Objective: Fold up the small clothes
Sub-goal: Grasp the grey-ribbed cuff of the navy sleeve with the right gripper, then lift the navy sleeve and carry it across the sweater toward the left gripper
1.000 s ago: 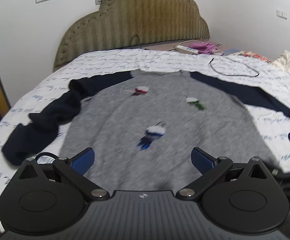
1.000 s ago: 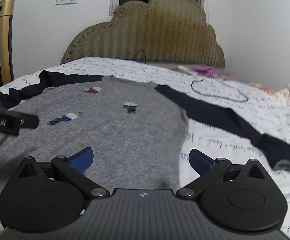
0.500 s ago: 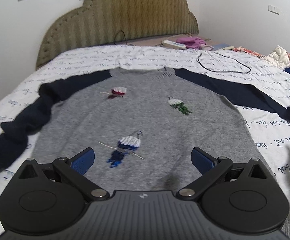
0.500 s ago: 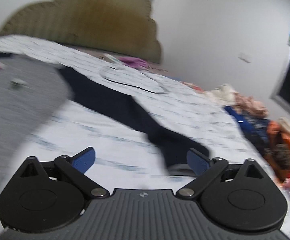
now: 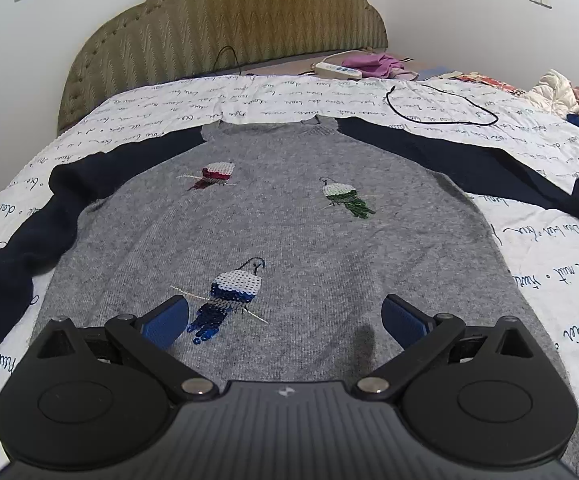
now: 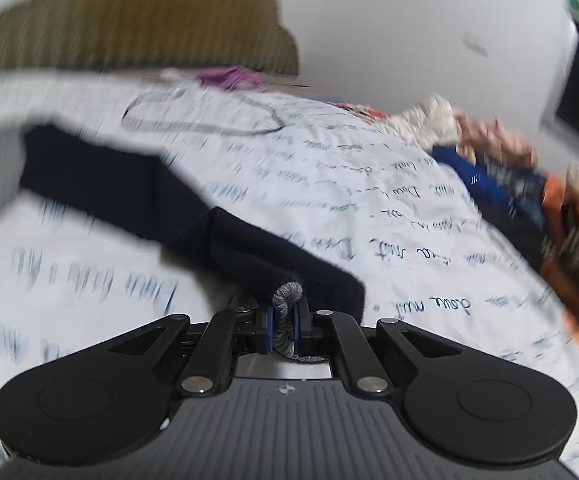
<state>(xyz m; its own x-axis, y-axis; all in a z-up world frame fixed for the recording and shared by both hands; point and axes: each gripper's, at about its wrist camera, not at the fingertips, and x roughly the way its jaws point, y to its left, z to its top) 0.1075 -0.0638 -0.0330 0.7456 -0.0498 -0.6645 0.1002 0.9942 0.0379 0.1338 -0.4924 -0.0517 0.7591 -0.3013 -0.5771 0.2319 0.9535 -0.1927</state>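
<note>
While the grey sweater [image 5: 289, 240] lies spread flat, front up, on the bed's white quilt [image 5: 249, 96] printed with script, the left gripper [image 5: 285, 316] hovers over its lower hem with its blue-padded fingers [image 5: 165, 320] released and spread wide, nothing between them. Three sequinned bird motifs show on the grey body: a red one [image 5: 215, 174] near the collar, a green one [image 5: 347, 200] to the right of it, and a blue one [image 5: 231, 296] lowest, just ahead of the left finger. Both sleeves are dark navy; the left sleeve [image 5: 37, 232] lies crumpled and bunched toward the bed's edge, while the right sleeve [image 5: 469, 164] stretches out straight across the quilt. In the blurred right wrist view, the right gripper [image 6: 283, 328] has its fingers [image 6: 266, 330] clenched on the cuff [image 6: 285, 312] of that right sleeve [image 6: 137, 188], a roll of grey knit edging pinched between the blue pads, with the navy fabric lifted slightly and folded behind it. A thin black cable [image 5: 441, 116] loops on the quilt past the sweater's shoulder. A padded olive headboard [image 5: 225, 28] stands against the white wall, a white power strip [image 5: 337, 70] and purple cloth [image 5: 373, 64] lie near it, and a heap of mixed clothes [image 6: 509, 168] sits at the far right of the bed.
</note>
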